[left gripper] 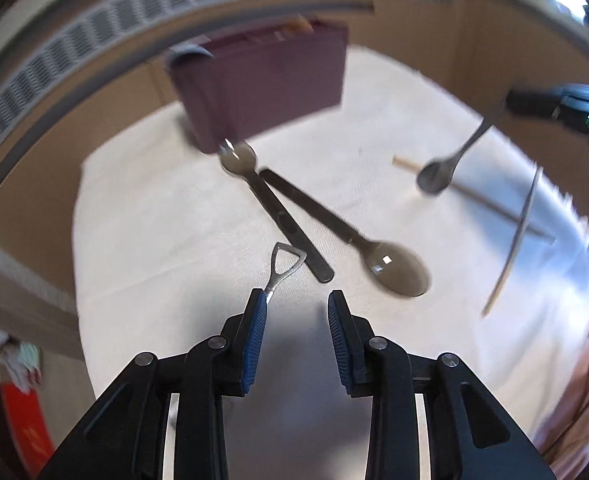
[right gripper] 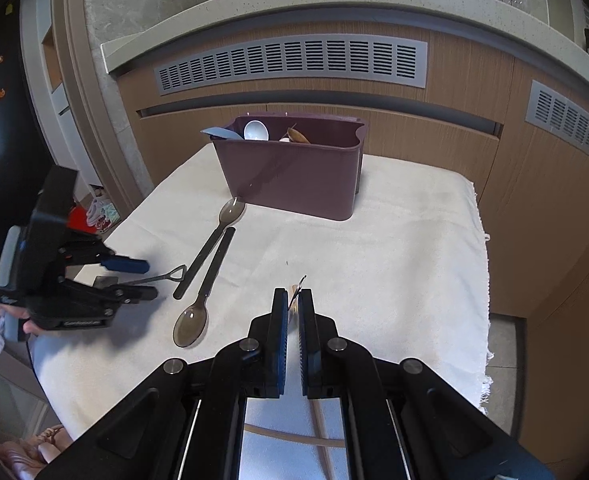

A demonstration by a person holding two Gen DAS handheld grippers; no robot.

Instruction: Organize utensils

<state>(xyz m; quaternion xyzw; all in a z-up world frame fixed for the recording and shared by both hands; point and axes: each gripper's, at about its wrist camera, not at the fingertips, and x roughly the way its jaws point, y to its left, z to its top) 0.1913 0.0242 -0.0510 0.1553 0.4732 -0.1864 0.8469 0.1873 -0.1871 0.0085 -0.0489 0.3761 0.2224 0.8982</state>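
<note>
My right tool (right gripper: 293,303) is clenched on a thin metal spoon's handle (right gripper: 301,282), lifted clear for the maroon plastic caddy (right gripper: 294,176) at the desk's (right gripper: 394,248) far edge; my left tool (left gripper: 297,312) is released around the small shovel-handled metal spoon (left gripper: 281,265); two smoky translucent plastic spoons (right gripper: 204,280) lie crossed on the cloth between.

White cloth (right gripper: 394,240), wooden cabinet (right gripper: 474,140), grey vent grille (right gripper: 290,64)

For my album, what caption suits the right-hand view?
Right claw shut on a spoon, maroon caddy ahead.
</note>
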